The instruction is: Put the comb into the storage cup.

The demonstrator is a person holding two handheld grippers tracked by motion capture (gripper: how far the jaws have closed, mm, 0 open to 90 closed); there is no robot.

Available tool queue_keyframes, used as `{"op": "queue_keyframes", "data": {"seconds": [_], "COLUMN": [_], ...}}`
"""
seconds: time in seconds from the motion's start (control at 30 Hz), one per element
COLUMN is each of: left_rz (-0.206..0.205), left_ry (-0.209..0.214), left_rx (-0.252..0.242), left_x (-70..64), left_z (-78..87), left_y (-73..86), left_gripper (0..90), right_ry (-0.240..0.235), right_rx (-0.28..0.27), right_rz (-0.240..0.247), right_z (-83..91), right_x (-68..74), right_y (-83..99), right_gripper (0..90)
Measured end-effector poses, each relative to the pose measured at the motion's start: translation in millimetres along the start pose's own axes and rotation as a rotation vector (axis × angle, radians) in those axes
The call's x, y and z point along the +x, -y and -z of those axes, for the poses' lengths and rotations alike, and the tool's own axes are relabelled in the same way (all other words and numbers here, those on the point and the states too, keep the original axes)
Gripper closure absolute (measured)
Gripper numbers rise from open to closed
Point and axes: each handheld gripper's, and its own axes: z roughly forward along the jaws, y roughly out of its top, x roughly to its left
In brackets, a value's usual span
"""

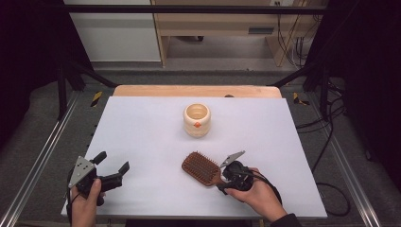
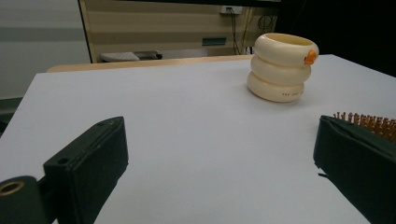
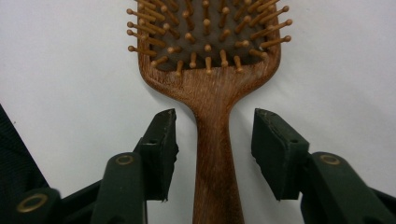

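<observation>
A brown wooden paddle hairbrush lies bristles up on the white table near the front, handle toward the person's right hand. My right gripper is open with a jaw on either side of the brush handle, a gap showing between each jaw and the wood. A cream ribbed cup with a small orange mark stands upright mid-table. My left gripper rests at the front left, open with nothing between its jaws. In the left gripper view the cup sits far right and the brush bristles peek behind the right jaw.
The white table top ends in a wooden strip at the far edge. Black frame rails and cables run along both sides. Shelving and a wall stand beyond the table.
</observation>
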Motion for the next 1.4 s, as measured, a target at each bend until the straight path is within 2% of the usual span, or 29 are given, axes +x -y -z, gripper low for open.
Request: {"op": "queue_keyframes", "data": {"seconds": [0.6,1.1,1.4], "left_rz": [-0.007,-0.007,-0.002], "left_ry": [0.006,0.007,0.008], "left_rx": [0.004,0.004,0.007], "left_x": [-1.4,-2.3,-2.0], "left_z": [-0.7,-0.7,-1.0], "left_y": [0.0,0.0,0.6], "left_gripper": [3.2,3.2,3.2], "right_ry": [0.015,0.037,0.025], "right_rx": [0.074,0.123,0.149], "right_rz": [0.051,0.058,0.071], "right_z": [-8.6,-10.5,-11.7], "right_x": [4.2,4.9,2.7], "right_y": [-6.6,-13.3,-16.3], "right_gripper": [62.1,67.7,71.8]}}
